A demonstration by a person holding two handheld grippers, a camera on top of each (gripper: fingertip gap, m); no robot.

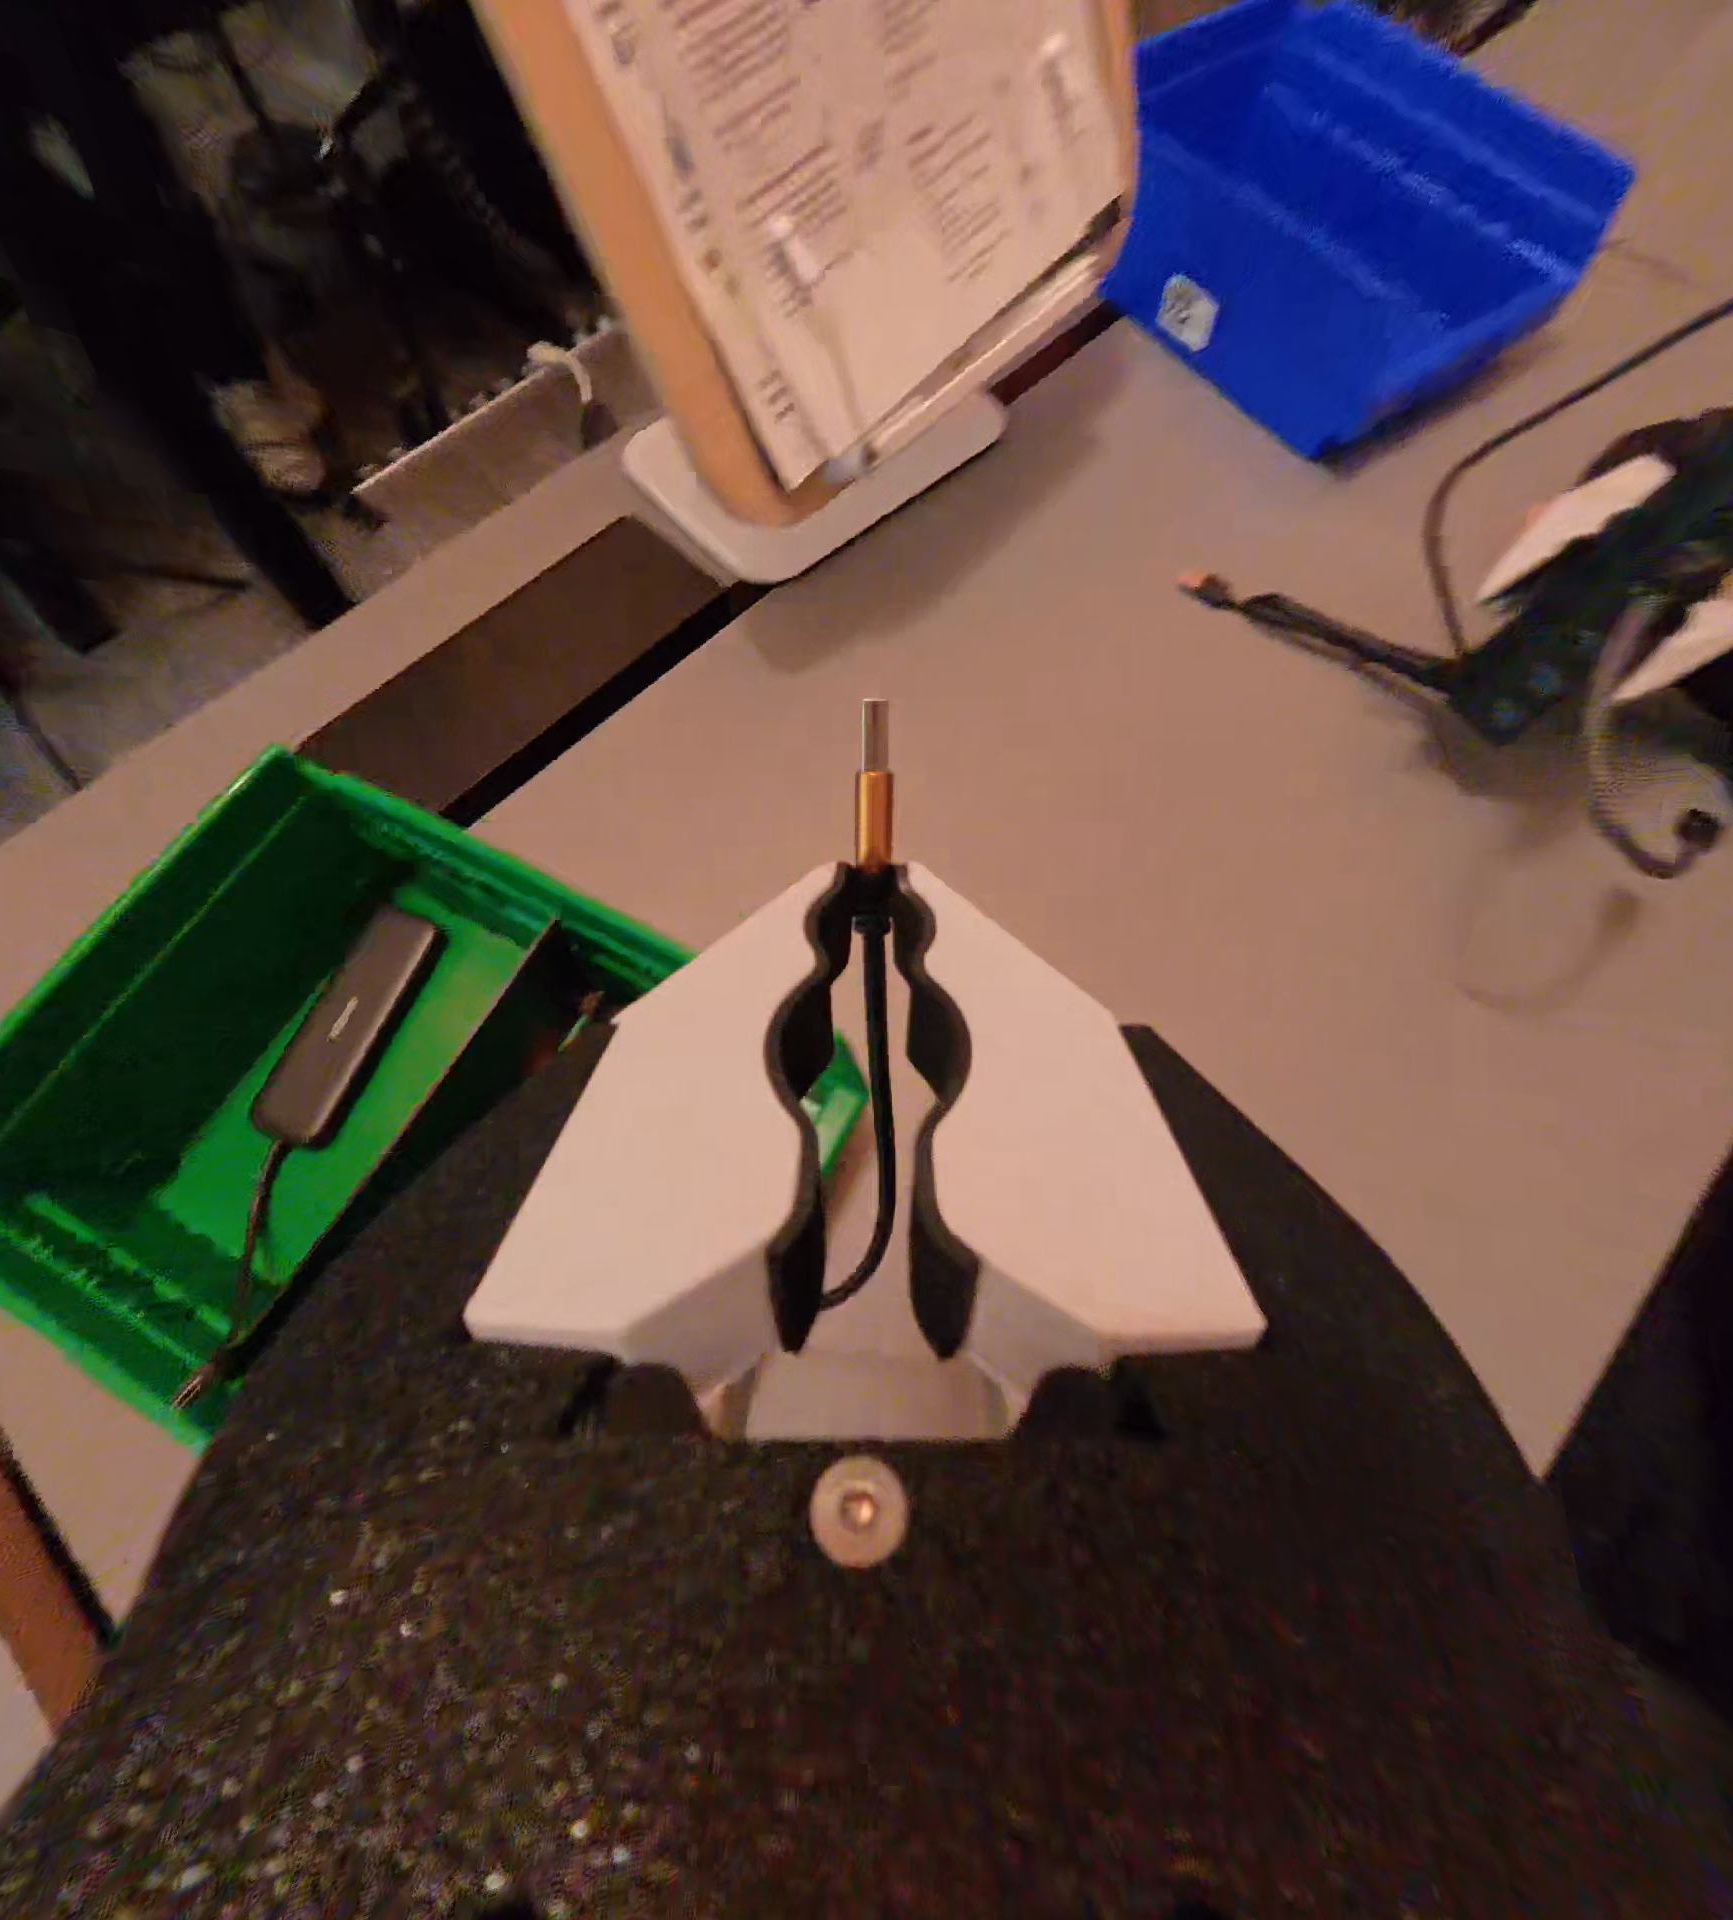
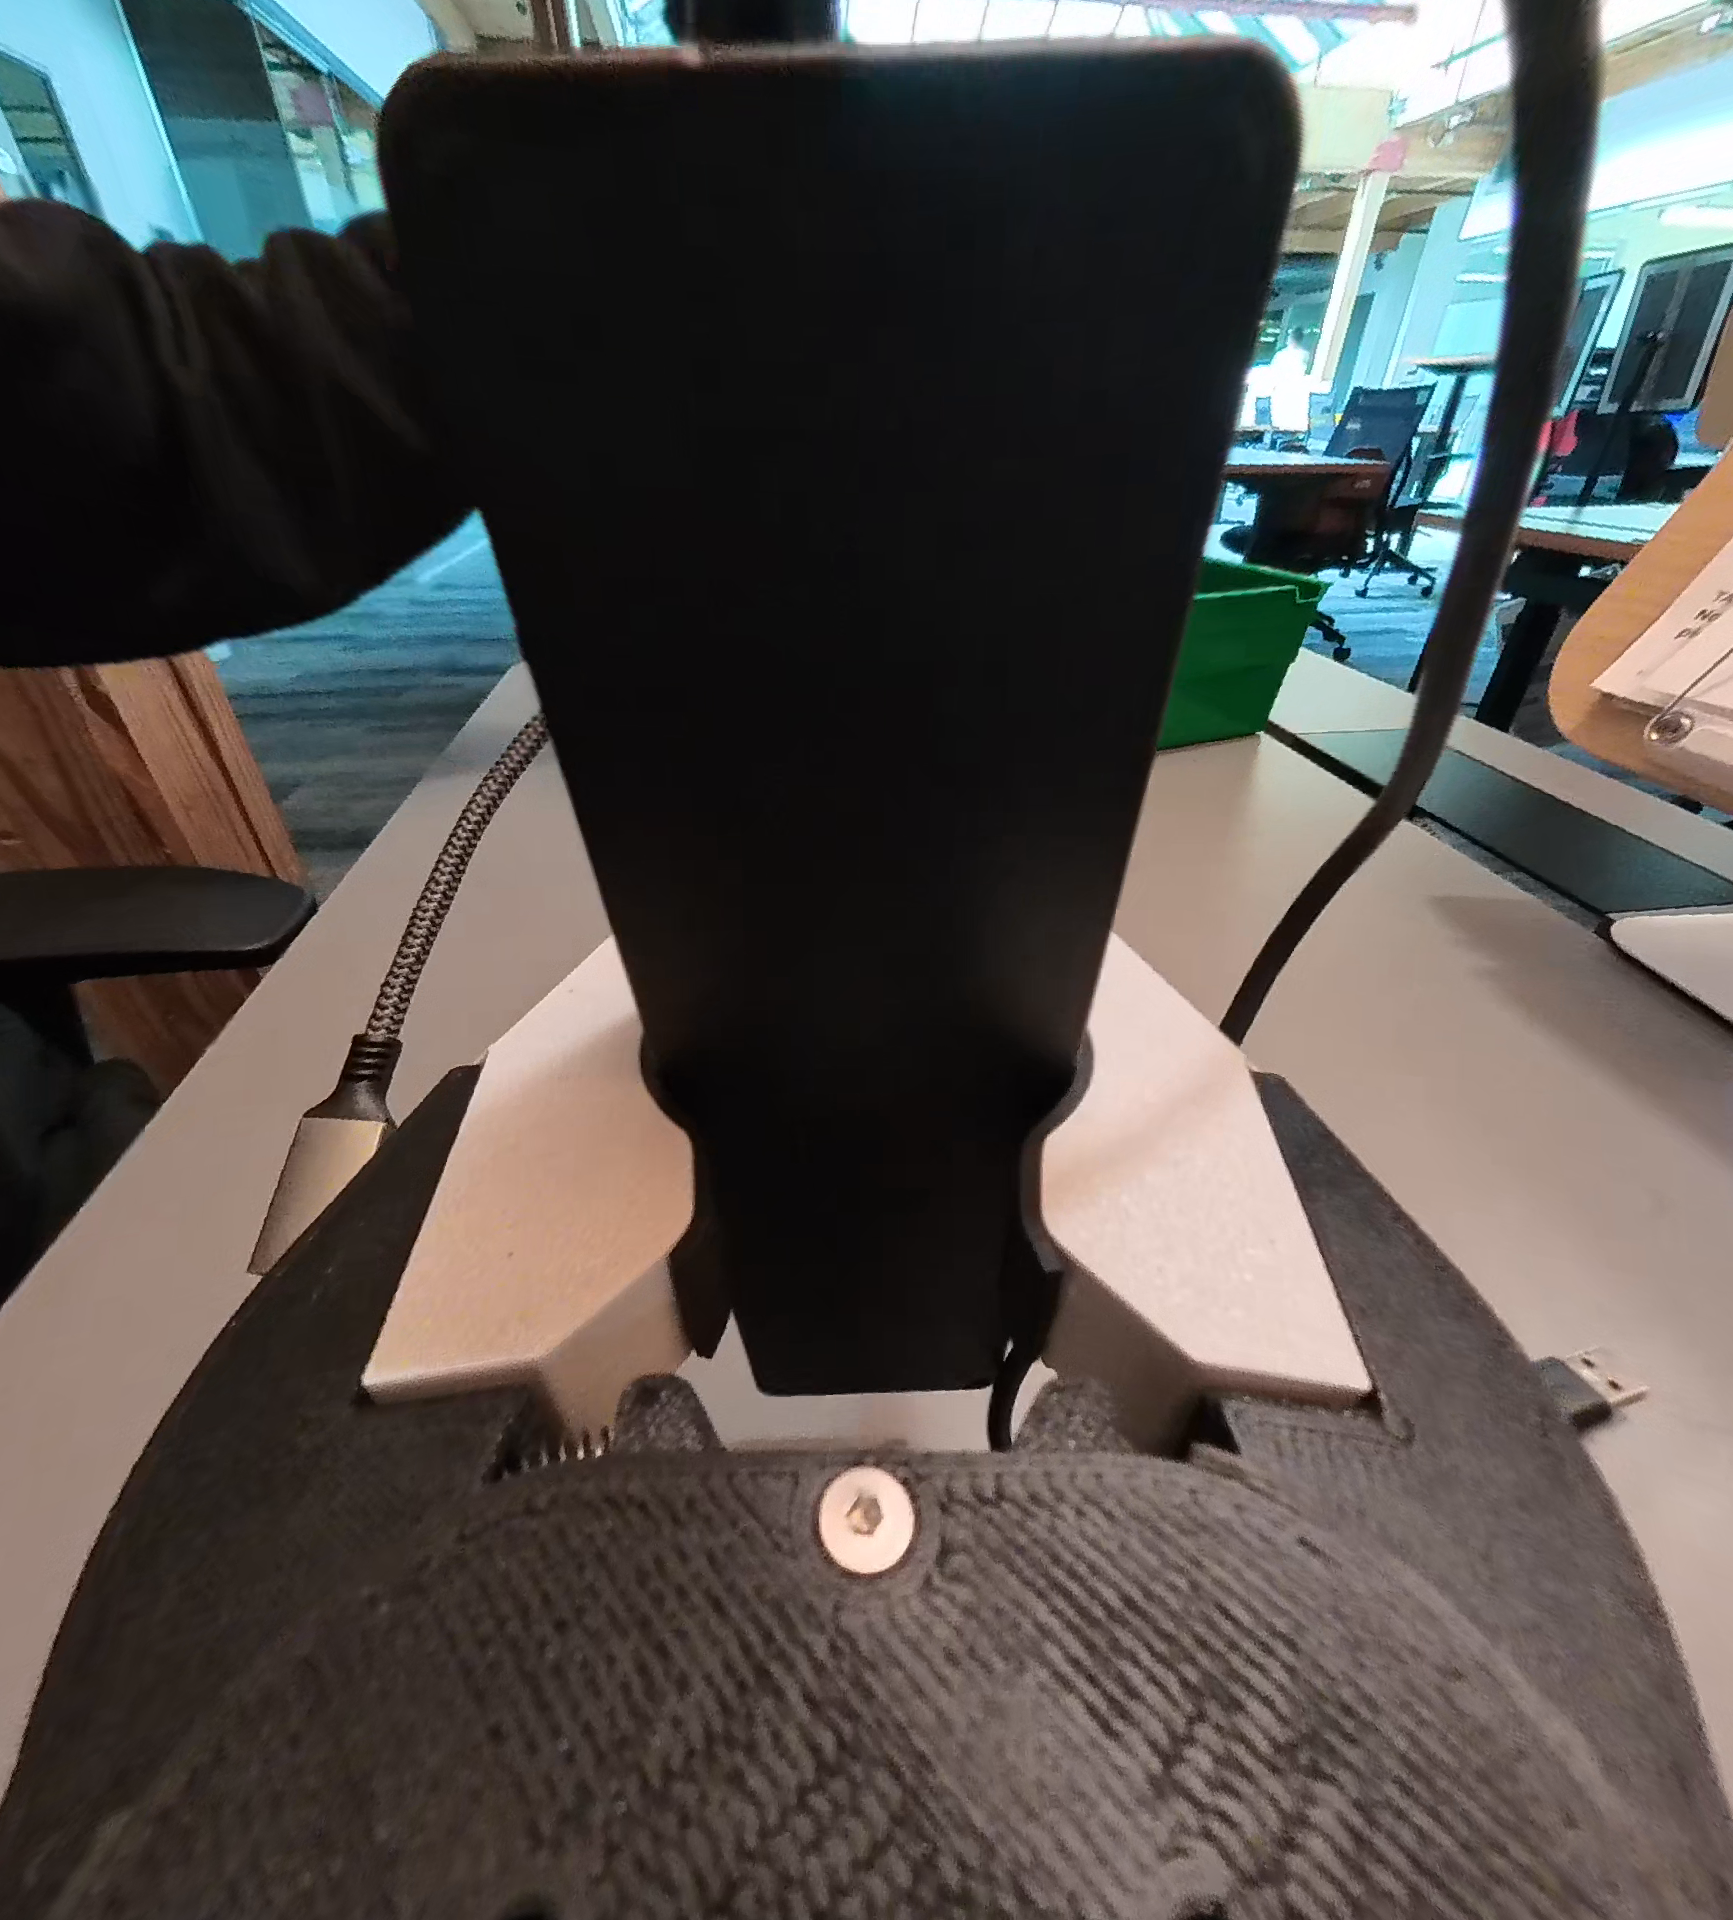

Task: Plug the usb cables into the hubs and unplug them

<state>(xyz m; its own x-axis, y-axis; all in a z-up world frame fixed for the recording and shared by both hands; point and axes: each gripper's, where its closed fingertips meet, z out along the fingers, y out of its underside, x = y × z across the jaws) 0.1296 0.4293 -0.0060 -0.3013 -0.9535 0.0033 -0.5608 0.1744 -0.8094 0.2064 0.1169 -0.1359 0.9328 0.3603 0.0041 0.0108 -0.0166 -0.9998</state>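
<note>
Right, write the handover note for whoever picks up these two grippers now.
Left hand-held gripper: shut on a USB cable just behind its gold-sleeved plug, which points forward, free in the air above the grey table.
Right hand-held gripper: shut on a black USB hub, held lifted off the table.
A second hub lies in the green bin. The blue bin sits at the far side. A braided cable's plug and another loose plug lie beside the right hand-held gripper.
Done: plug and hub both picked up.
Left: mate the held plug with the held hub, then unplug.
</note>
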